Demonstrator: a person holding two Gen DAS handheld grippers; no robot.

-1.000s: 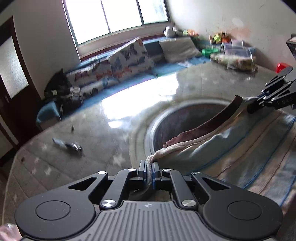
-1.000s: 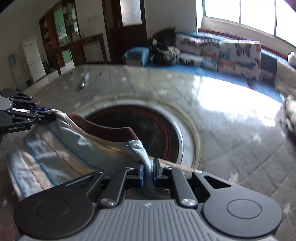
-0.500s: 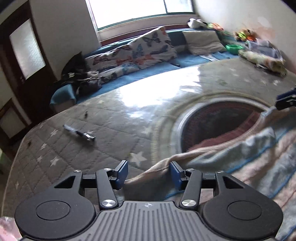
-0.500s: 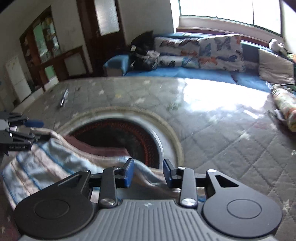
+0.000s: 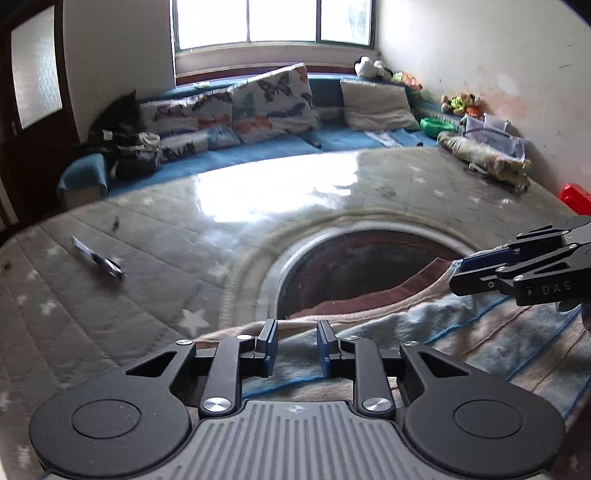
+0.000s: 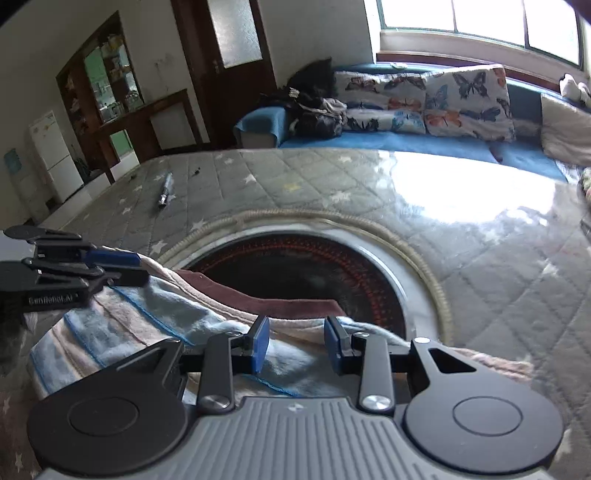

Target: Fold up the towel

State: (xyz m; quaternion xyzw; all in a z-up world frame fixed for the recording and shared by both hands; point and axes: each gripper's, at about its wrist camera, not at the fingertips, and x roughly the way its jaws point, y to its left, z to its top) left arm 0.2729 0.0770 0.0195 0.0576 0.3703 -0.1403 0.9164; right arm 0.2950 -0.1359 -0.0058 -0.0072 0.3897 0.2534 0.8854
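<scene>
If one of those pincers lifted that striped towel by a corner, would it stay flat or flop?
The towel would probably flop: its edge already sags in soft curves over the round dark opening. It looks fluffy and thick, so likely grippy rather than slippery. Both the left gripper and right gripper are open above it.

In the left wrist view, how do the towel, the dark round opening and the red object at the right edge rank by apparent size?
1. Towel and dark round opening: similar, unsure.
2. Red object: smallest, though farther away.

Bright window (image 5: 273, 22) above blue bench (image 5: 258, 151), butterfly cushions (image 5: 273, 99); dark wooden door (image 6: 225, 62); white walls.
</scene>
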